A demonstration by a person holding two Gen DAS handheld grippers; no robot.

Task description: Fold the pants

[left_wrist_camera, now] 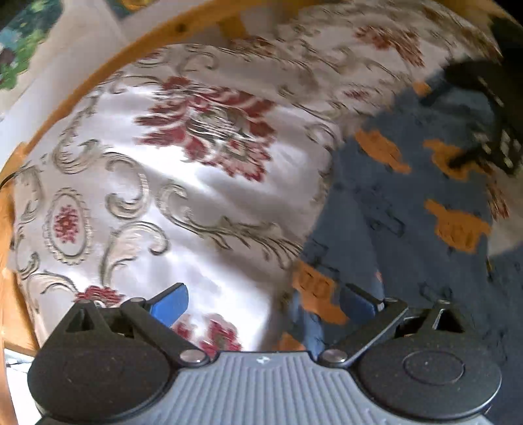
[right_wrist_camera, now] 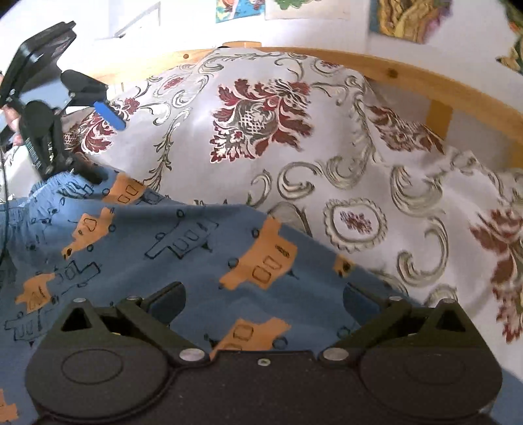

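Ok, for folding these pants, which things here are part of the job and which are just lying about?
Part of the job:
- blue pants with orange truck print
- left gripper, open
- right gripper, open over the pants

Just there:
- floral bedspread under the pants
- wooden bed frame
- pictures on the wall

pants (right_wrist_camera: 157,248) are spread on the bedspread (right_wrist_camera: 327,147), down at 7 o'clock in the right view, with the rail (right_wrist_camera: 408,75) behind at 12 and pictures (right_wrist_camera: 402,19) above that.
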